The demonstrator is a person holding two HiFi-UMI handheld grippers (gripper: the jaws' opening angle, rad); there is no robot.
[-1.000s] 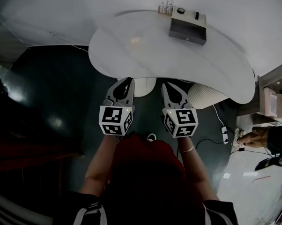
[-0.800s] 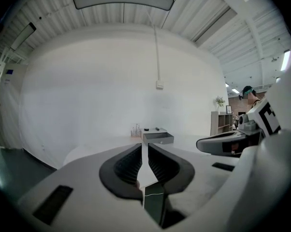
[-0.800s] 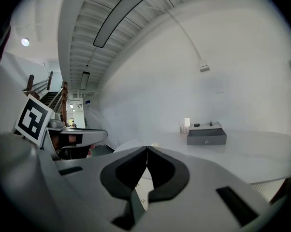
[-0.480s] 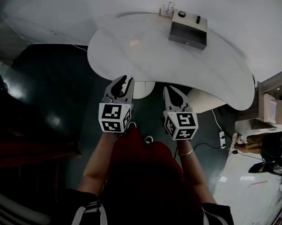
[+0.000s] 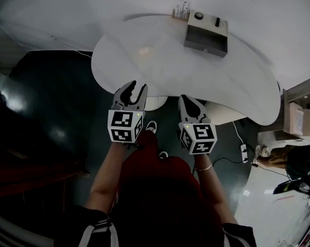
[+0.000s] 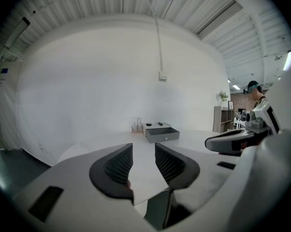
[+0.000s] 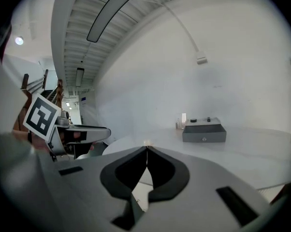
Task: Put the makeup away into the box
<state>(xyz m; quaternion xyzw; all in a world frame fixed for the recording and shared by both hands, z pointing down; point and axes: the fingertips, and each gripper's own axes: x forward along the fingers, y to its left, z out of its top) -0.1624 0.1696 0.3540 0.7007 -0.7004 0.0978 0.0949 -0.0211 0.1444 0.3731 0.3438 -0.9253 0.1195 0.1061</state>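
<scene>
Both grippers hang side by side over the dark floor (image 5: 52, 117), just short of the near edge of the white counter (image 5: 160, 73), each pointing toward it. The left gripper (image 5: 134, 88) has its fingers (image 6: 117, 166) opening, and the gap between them shows only bare counter, with nothing held. The right gripper (image 5: 186, 100) has its fingers (image 7: 166, 170) closed tip to tip, and it is empty too.

The grey box (image 5: 205, 37) stands at the far side of the counter, well apart from both grippers, with a small knob on its front face. On its top lie a round dark item (image 5: 198, 15) and a short dark stick (image 5: 217, 21). A cluster of small bottles (image 5: 182, 9) stands just beside the box, at its left rear corner as the head view shows it. None of these lies inside the box.

A small pale thing (image 5: 143, 50) rests alone on the counter between the grippers and the box, nearer the left gripper's side (too small to tell what it is).
</scene>
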